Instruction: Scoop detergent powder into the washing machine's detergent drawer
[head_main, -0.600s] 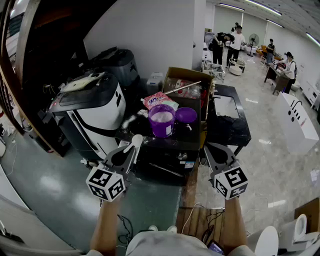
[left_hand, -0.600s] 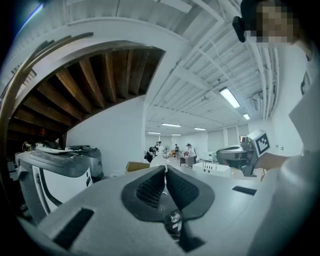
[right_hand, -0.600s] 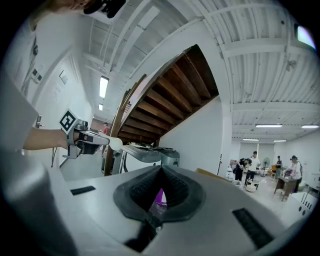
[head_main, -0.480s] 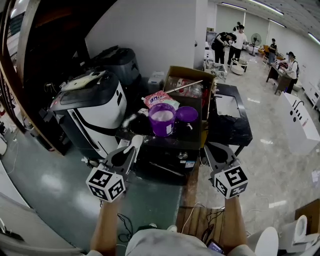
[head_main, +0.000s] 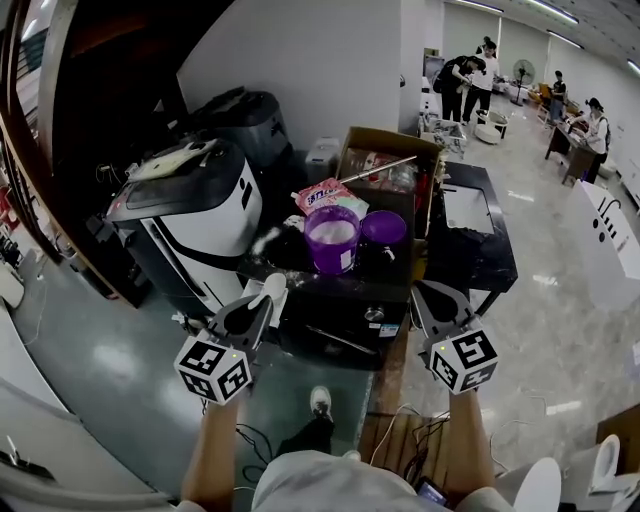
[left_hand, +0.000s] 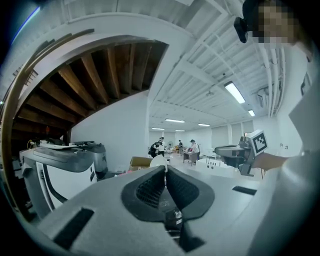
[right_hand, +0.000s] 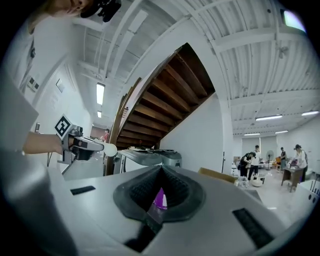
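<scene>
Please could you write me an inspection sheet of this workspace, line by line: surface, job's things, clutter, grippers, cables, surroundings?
Surface: black table, its top crowded.
Job's things: open purple tub holding white powder; purple lid beside it; washing machine to the left; detergent drawer not seen.
Clutter: pink bag and cardboard box behind the tub.
Grippers: left gripper shut on a white scoop; right gripper shut, nothing held.
Cables: loose cables on the floor near the person.
Surroundings: people far behind; white wall.

Cardboard box (head_main: 385, 141), distant people (head_main: 470, 75)
</scene>
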